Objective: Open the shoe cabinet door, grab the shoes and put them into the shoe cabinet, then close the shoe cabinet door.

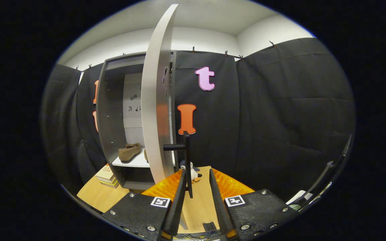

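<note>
Tabletop point(196, 204) beneath parted fingers point(182, 187), door handle point(187, 160) between.

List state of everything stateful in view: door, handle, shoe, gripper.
Cabinet door: open, edge-on to the camera.
Door handle: between the fingers, not clearly clamped.
Shoe: on the cabinet shelf, upright.
Gripper: fingers apart around the handle.

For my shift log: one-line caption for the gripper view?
Open gripper around the door handle, cabinet open, brown shoe on its shelf.
</note>
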